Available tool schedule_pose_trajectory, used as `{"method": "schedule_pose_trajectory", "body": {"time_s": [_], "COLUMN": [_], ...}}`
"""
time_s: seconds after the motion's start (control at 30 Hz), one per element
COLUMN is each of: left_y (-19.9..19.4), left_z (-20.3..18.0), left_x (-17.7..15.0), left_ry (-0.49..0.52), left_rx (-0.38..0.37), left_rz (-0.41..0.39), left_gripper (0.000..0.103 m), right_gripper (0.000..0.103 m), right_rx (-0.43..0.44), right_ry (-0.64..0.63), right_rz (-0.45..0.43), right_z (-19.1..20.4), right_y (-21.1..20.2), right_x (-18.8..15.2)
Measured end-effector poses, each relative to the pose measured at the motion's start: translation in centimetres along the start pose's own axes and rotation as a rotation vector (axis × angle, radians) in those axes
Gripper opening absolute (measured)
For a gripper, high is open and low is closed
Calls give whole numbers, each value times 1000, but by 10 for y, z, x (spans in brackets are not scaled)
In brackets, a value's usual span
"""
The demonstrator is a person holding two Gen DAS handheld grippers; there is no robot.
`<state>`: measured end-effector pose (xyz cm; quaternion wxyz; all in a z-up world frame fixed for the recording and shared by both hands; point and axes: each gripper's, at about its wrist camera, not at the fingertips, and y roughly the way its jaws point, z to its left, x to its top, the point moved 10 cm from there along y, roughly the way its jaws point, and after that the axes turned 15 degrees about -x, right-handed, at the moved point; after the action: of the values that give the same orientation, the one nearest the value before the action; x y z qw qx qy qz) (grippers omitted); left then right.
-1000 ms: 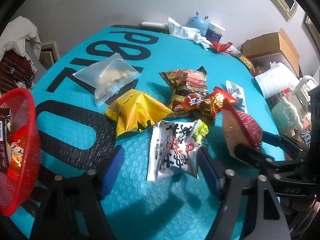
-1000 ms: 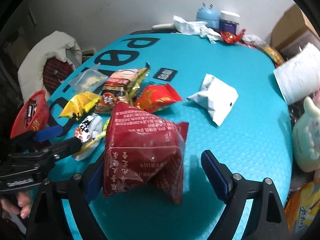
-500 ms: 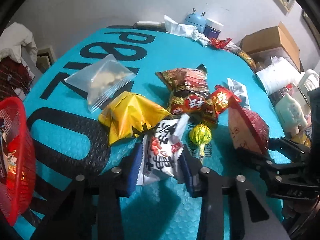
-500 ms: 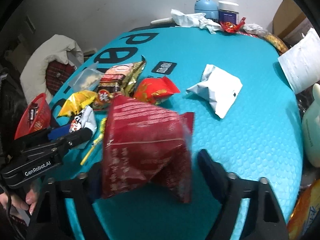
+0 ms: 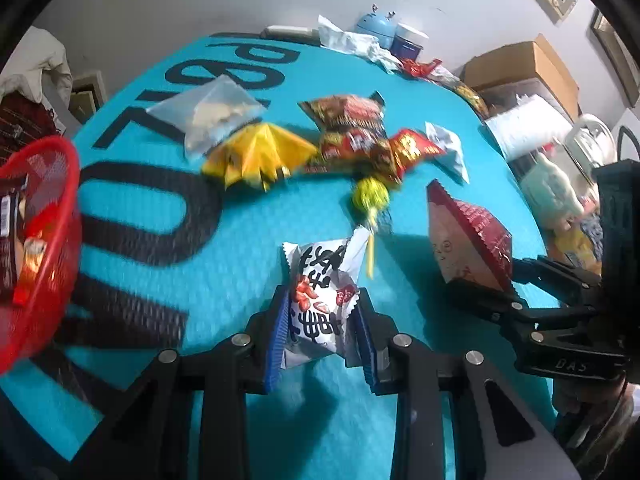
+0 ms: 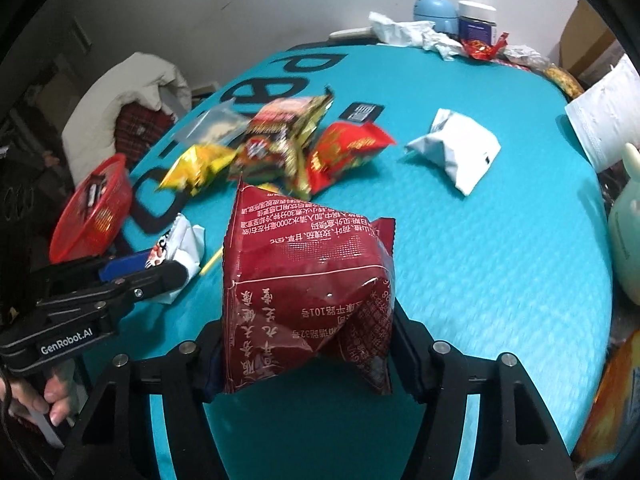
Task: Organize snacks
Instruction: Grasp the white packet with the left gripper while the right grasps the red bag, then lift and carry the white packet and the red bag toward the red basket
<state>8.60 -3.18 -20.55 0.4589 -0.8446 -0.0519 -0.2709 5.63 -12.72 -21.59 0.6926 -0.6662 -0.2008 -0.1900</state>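
My left gripper [image 5: 320,332] is shut on a white snack packet with black and red print [image 5: 320,292] and holds it above the teal mat [image 5: 240,248]. My right gripper [image 6: 308,356] is shut on a dark red snack bag [image 6: 308,292], also seen in the left wrist view [image 5: 468,236]. A red mesh basket [image 5: 52,216] with several snacks stands at the left edge; it shows in the right wrist view [image 6: 94,208]. On the mat lie a yellow bag [image 5: 260,156], a clear zip bag [image 5: 212,112], a red-brown packet [image 5: 352,124], a yellow lollipop [image 5: 370,200] and a white pouch [image 6: 460,148].
At the mat's far end stand a blue round gadget [image 6: 434,10], a dark jar [image 6: 476,20] and crumpled paper [image 6: 404,32]. Cardboard boxes [image 5: 520,64] and a pale plush toy [image 6: 628,232] sit beyond the right edge. A chair with a white coat [image 6: 128,100] is at the left.
My left gripper closed on the white packet and lifted it back from the snack pile. My right gripper closed firmly on the dark red bag.
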Motion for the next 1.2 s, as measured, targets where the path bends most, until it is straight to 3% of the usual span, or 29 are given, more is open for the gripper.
{"method": "schedule_pose_trajectory", "body": {"time_s": [0.3, 0.43, 0.63, 0.87, 0.9, 1.2], "left_y": [-8, 3, 5, -1, -4, -15], "left_z": [-12, -8, -9, -8, -9, -8], "left_x": [-25, -28, -24, -22, -21, -25], "left_ry": [39, 46, 95, 84, 83, 29], "left_rx": [3, 19, 61, 53, 51, 59], "left_rz": [18, 36, 4, -31, -38, -59], "left_gripper": [31, 46, 46, 38, 36, 28], "right_gripper": [68, 70, 75, 76, 68, 58], "right_rx": [6, -4, -15, -48, -56, -11], "right_ry": [-62, -65, -64, -101, -106, -89], "right_rz": [31, 24, 25, -2, -14, -32], "right_z": [10, 9, 9, 12, 12, 16], "right_y": [-12, -13, -8, -5, -5, -11], "right_x": [-24, -26, -26, -24, -24, -25]}}
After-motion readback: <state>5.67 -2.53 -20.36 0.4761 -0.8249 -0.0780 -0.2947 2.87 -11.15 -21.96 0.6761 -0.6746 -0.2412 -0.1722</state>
